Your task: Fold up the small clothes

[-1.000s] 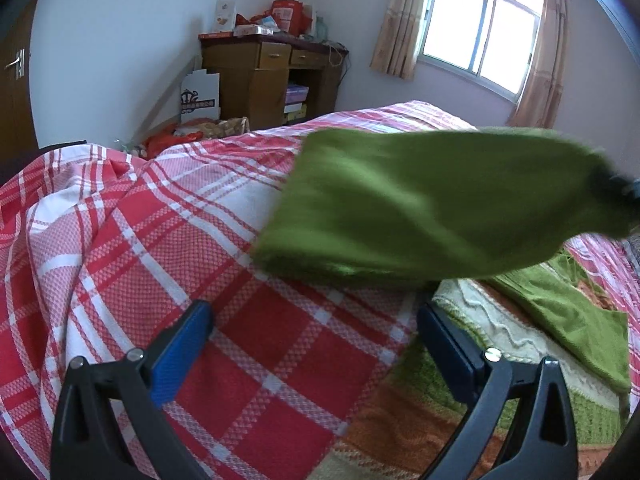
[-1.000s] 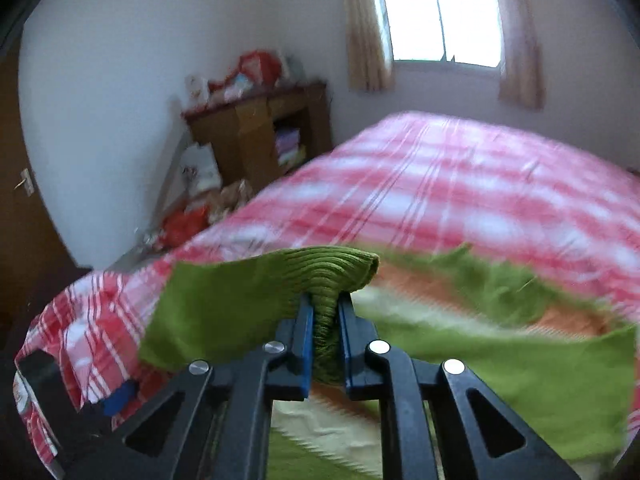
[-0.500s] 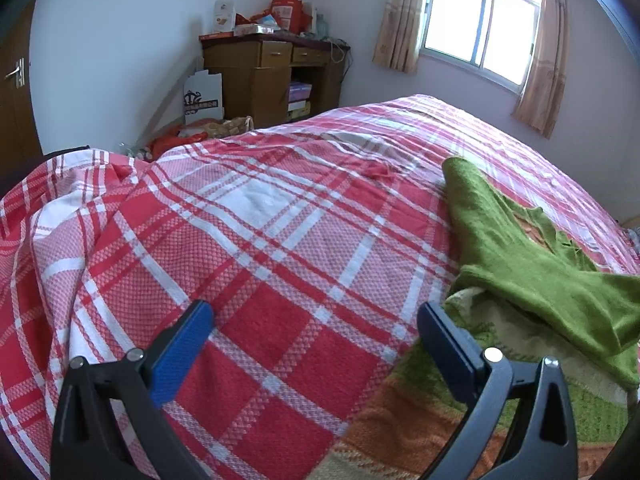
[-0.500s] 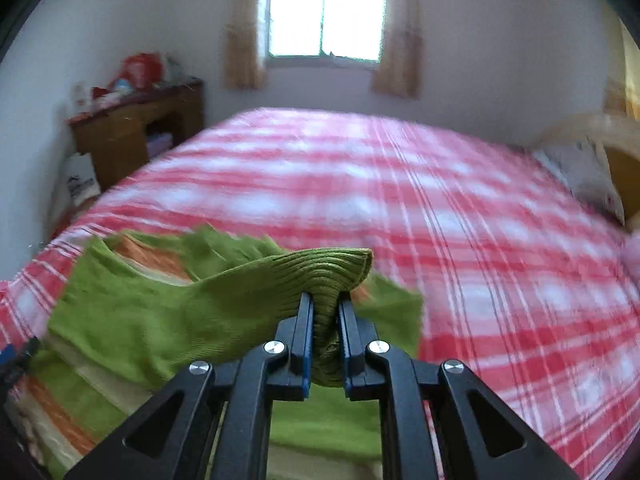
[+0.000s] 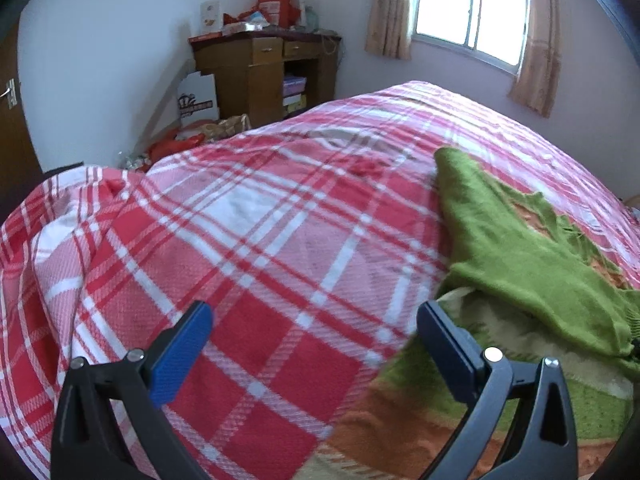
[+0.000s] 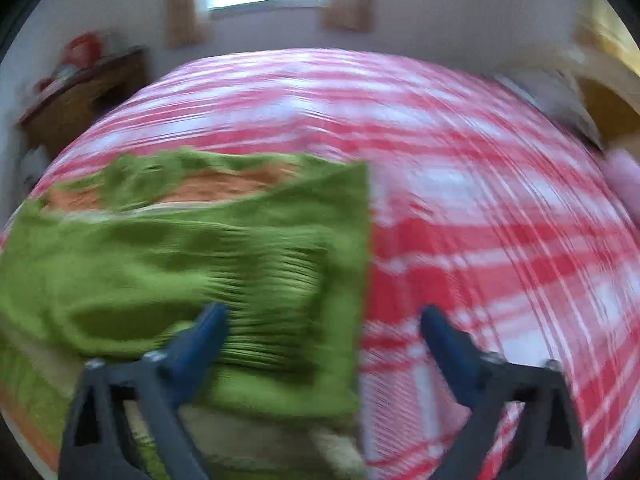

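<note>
A small green, orange and cream knit sweater (image 5: 532, 264) lies on the red plaid bedspread (image 5: 256, 240), with a green sleeve folded across its body. My left gripper (image 5: 314, 334) is open and empty, hovering over the bedspread just left of the sweater's lower edge. In the blurred right wrist view the sweater (image 6: 192, 256) lies left of centre, its ribbed cuff in front of the fingers. My right gripper (image 6: 324, 330) is open and empty just above that cuff.
A wooden desk (image 5: 264, 68) with clutter on top stands against the far wall, with bags on the floor beside it. A curtained window (image 5: 472, 8) is behind the bed. A pillow and headboard (image 6: 592, 92) are at the right.
My right gripper carried the green sleeve across the sweater, laid it down and opened, letting go. The left gripper stayed open and nearly still.
</note>
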Tool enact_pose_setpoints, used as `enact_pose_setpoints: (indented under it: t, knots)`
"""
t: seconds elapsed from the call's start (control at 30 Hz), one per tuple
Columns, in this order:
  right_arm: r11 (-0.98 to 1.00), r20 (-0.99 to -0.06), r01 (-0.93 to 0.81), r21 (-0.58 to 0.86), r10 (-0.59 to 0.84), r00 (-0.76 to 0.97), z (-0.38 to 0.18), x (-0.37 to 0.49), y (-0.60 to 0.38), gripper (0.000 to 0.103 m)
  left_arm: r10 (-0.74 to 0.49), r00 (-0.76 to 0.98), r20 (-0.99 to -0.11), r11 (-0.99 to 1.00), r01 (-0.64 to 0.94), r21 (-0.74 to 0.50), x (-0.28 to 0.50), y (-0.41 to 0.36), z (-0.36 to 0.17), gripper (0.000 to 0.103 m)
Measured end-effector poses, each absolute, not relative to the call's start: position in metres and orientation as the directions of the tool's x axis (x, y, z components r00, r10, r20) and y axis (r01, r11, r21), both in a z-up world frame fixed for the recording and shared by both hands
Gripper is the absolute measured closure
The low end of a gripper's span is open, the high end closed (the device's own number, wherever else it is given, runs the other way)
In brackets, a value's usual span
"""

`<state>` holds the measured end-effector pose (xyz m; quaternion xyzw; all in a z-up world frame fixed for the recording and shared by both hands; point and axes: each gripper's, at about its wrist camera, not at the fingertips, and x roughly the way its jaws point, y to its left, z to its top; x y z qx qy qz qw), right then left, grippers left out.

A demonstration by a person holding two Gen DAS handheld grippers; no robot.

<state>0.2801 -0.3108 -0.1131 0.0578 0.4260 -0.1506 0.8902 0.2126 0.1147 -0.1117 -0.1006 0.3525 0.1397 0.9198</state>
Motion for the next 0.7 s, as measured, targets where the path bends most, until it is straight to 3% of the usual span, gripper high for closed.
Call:
enact_pose_setpoints:
  t: [0.1,0.2,0.33,0.5,0.7]
  knots:
    - [0.936,-0.782,0.340,0.085,-0.149,0.606,-0.115,0.273,-0.324,0.003,0.140,0.739,-0.659,0.941,-0.306,-0.142,0.216,0.110,-0.100,0.000]
    - [0.939,-0.788,0.341,0.032,-0.187,0.587,-0.115,0.275,-0.318,0.002,0.091,0.760,-0.643,0.945,-0.269,-0.184,0.228,0.099,-0.082,0.000]
    - [0.939,-0.787,0.341,0.046,-0.177,0.591,-0.116,0.275,-0.317,0.001,0.130,0.779,-0.614,0.971,-0.225,-0.081,0.249,0.068,-0.058,0.000]
    - [0.938,-0.783,0.341,0.061,-0.167,0.599,-0.116,0.272,-0.320,0.001,0.271,0.636,-0.723,0.960,-0.234,0.155,0.287,0.043,-0.102,0.000]
    - [0.912,-0.785,0.409,0.037,-0.227,0.577,-0.114,0.250,-0.333,0.001,0.227,0.645,-0.730,0.966,-0.245,0.083,0.281,0.061,-0.112,0.000]
